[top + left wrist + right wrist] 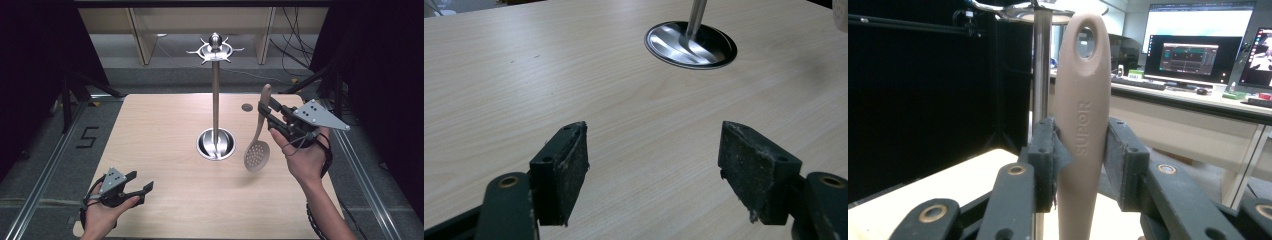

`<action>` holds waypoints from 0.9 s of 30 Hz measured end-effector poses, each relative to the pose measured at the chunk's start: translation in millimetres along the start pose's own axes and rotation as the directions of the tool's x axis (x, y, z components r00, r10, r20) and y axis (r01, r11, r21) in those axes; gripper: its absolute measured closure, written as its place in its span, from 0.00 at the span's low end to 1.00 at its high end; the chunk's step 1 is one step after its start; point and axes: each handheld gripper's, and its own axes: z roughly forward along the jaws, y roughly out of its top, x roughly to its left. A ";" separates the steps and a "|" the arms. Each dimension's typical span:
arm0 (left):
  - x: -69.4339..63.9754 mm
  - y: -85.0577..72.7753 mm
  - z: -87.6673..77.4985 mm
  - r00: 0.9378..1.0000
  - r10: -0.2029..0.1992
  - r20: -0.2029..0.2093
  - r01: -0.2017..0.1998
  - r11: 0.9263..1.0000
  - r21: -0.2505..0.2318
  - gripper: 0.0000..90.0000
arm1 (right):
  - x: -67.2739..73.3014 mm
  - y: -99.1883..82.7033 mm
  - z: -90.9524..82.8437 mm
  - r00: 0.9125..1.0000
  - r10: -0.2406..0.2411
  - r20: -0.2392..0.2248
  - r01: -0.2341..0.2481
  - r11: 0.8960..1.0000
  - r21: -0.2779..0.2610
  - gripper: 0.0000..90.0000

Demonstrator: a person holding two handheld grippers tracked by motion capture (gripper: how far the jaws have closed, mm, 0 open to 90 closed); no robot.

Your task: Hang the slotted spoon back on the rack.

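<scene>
A taupe slotted spoon hangs in the air right of centre, its perforated bowl down and its handle up. My right gripper is shut on the handle, whose hanging hole sits above the pads. A metal utensil stand rises from its round base at mid-table, with a ring of hooks at the top. In the right gripper view the pole stands just behind the handle. My left gripper rests open near the table's front left corner, nothing between its pads.
The light wooden table has a small round grommet at the back right. Black frame legs and cables lie on the floor beyond it. Monitors on a desk show far off in the right gripper view.
</scene>
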 end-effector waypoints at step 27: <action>0.7 -0.1 2.0 1.000 0.007 0.012 -0.007 1.000 -0.009 0.30 | 2.7 5.1 12.8 0.999 0.033 0.021 -0.033 0.999 -0.006 0.76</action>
